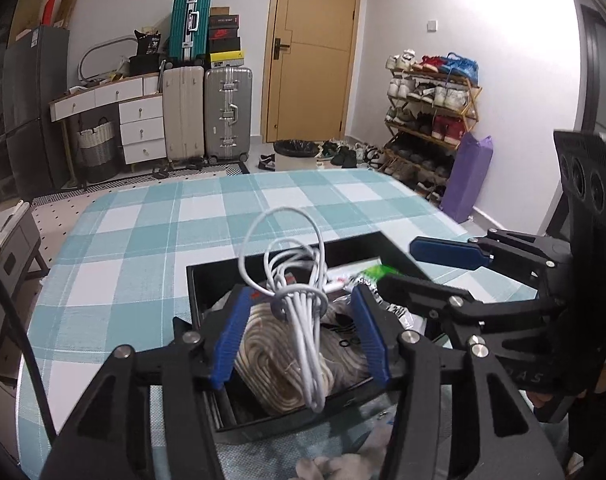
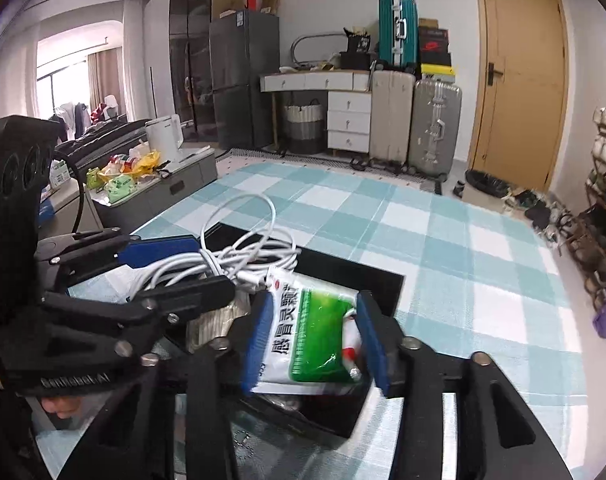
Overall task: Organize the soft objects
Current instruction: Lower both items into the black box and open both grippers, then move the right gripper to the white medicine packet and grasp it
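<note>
A black open box [image 1: 207, 280] sits on the checked tablecloth [image 1: 143, 224]; it also shows in the right wrist view [image 2: 379, 280]. Inside lies a coil of beige rope [image 1: 271, 364]. My left gripper [image 1: 299, 328] is over the box with its jaws wide apart. A bundled white cable [image 1: 299, 300] hangs between them; what holds it up is not visible. The cable also shows in the right wrist view [image 2: 239, 256]. My right gripper [image 2: 315, 340] is shut on a green-and-white medicine packet [image 2: 311, 320] above the box's right side.
Grey fabric [image 1: 335, 468] lies on the table in front of the box. Suitcases [image 1: 207, 112], a white desk [image 1: 115, 96], a bin [image 1: 295, 152] and a shoe rack [image 1: 427, 120] stand beyond the table. A low grey cabinet with clutter [image 2: 155, 184] is to the left.
</note>
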`<act>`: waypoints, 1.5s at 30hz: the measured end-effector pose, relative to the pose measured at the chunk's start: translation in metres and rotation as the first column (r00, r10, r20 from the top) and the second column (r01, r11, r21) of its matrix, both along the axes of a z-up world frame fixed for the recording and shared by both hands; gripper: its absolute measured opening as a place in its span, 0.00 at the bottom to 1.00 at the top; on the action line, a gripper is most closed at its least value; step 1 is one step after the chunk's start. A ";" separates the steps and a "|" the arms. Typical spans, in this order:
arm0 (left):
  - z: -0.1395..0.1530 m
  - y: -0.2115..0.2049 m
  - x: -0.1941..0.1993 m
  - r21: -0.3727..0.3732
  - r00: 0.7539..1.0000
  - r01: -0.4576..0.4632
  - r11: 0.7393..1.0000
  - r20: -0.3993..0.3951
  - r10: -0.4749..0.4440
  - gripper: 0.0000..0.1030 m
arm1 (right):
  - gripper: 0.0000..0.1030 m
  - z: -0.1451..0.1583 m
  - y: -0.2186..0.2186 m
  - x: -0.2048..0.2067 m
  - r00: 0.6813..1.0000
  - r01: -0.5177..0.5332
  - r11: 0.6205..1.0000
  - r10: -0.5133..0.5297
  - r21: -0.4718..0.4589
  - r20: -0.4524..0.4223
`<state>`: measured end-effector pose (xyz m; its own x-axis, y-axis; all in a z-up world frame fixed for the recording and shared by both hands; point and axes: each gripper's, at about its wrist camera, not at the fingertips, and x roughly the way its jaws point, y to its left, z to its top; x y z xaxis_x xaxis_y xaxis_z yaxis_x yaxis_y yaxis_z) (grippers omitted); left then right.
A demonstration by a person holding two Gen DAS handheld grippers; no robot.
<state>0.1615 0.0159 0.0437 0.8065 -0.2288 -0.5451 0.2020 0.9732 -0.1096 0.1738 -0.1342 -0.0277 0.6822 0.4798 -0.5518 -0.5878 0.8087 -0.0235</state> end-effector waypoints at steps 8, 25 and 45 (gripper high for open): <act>0.015 0.009 -0.025 0.010 0.997 -0.062 0.998 0.037 0.062 1.00 | 0.97 0.010 -0.031 -0.023 0.998 0.060 0.998 -0.060 0.020 0.023; 0.002 0.020 -0.077 0.042 0.990 -0.144 0.989 -0.001 0.144 1.00 | 0.99 0.001 -0.031 -0.075 1.000 0.014 0.999 -0.013 0.049 -0.026; -0.018 0.018 -0.096 0.054 0.992 -0.115 0.992 -0.052 0.118 1.00 | 0.99 -0.036 -0.032 -0.099 0.990 -0.020 1.000 0.022 0.012 -0.142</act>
<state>0.0653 0.0336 0.0262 0.7944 -0.1061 -0.5980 0.0819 0.9943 -0.0677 0.0744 -0.1664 -0.0636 0.5869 0.4994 -0.6373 -0.6015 0.7958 0.0697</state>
